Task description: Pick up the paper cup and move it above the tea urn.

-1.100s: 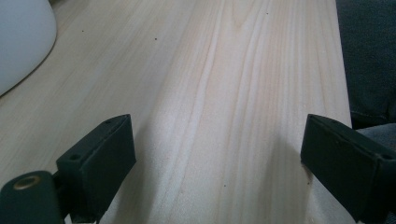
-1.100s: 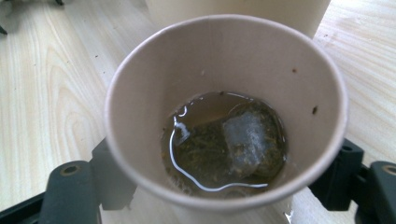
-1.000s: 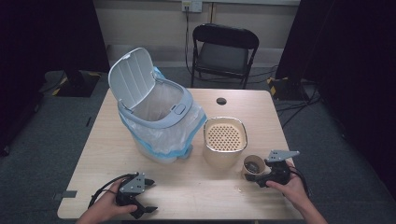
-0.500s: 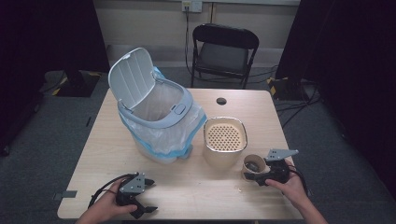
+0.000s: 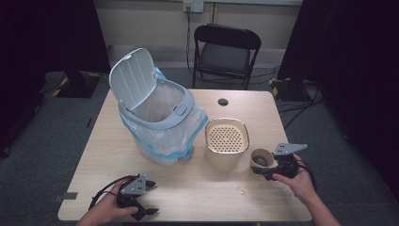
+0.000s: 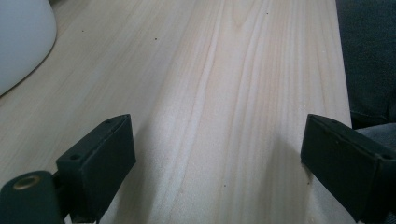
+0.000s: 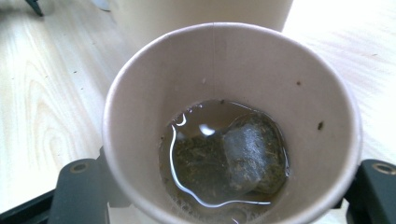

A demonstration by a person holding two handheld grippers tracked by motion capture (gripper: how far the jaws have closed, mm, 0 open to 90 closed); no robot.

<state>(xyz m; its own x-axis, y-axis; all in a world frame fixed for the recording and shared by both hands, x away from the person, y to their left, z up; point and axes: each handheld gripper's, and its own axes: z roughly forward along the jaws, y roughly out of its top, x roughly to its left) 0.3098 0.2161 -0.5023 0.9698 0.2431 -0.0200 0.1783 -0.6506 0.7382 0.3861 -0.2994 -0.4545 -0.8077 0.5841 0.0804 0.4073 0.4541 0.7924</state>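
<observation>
A: Two grippers show in the high view. Which one has the work?

B: The right gripper [image 5: 269, 170], at about four o'clock on the table [image 5: 197, 186]. Its jaws have just been closing and now sit on either side of the paper cup [image 5: 261, 159], which stands upright just right of the cream strainer pot [image 5: 227, 141]. The left gripper [image 5: 141, 203] rests at seven o'clock, well apart from the cup, so the right hand [image 5: 301, 181] is plainly the nearer.

A: And the bin?

B: The lidded trash bin [image 5: 157, 117] with its plastic liner leans at ten o'clock, lid open, on the far side of the strainer pot from the cup.

A: What does the left gripper view give?

B: Jaws wide apart over bare table, nothing between them; a pale curved wall, probably the bin, sits at eleven o'clock.

A: The right gripper view?

B: The cup [image 7: 231, 126] fills the gap, a jaw at each flank, at eight and four o'clock, and they appear clamped on its wall. Its axis runs straight up. Inside lie dark tea and a soaked tea bag [image 7: 252, 156]. I judge the next move depends on keeping that axis upright until the cup is over the strainer, at about eleven o'clock from the jaws.
</observation>
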